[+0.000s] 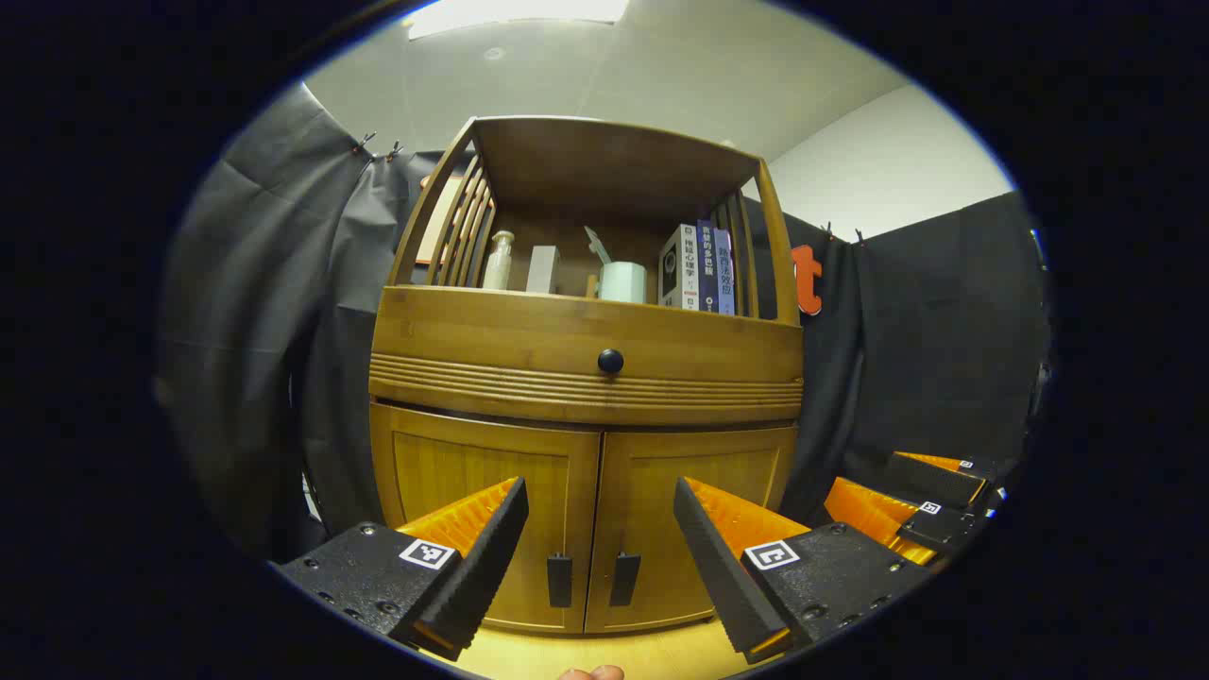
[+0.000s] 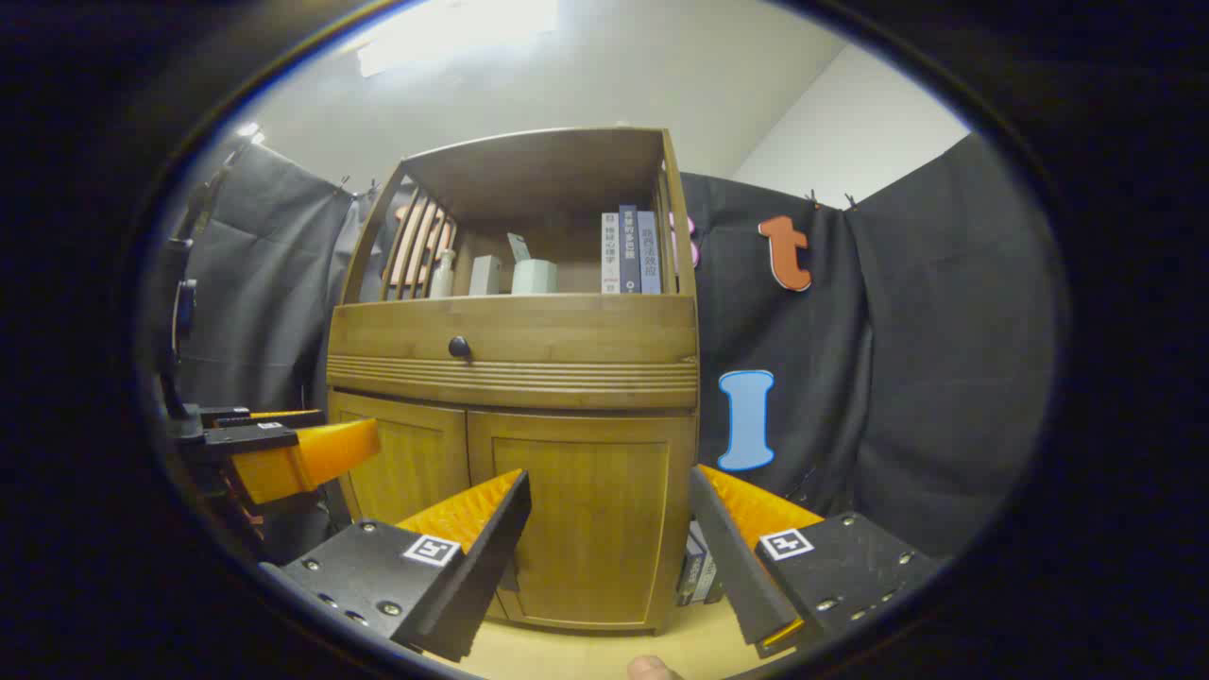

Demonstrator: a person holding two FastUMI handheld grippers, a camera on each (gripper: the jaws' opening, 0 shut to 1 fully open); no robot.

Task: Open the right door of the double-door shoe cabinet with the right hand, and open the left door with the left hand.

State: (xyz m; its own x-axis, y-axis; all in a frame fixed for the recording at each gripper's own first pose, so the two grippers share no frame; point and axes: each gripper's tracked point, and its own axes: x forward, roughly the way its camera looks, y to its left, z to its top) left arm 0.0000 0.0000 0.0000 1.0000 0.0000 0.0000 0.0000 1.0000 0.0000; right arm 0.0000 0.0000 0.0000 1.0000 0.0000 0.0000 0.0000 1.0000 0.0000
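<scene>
A wooden shoe cabinet (image 1: 586, 378) stands ahead with both lower doors closed. In the left gripper view the left door (image 1: 472, 510) and right door (image 1: 694, 501) meet at the middle, each with a dark handle (image 1: 559, 580) (image 1: 624, 578). My left gripper (image 1: 600, 552) is open, a short way in front of the handles, touching nothing. The right gripper (image 1: 930, 505) shows at the right edge of that view. In the right gripper view my right gripper (image 2: 609, 548) is open in front of the right door (image 2: 586, 519), apart from it. The left gripper (image 2: 283, 458) shows at the left there.
The drawer above the doors has a round dark knob (image 1: 610, 361). The open shelf holds a bottle (image 1: 499, 261), a cup (image 1: 623, 281) and several books (image 1: 701, 268). Black cloth walls flank the cabinet. Some items (image 2: 699, 571) lean by its right side on the pale floor (image 1: 604, 652).
</scene>
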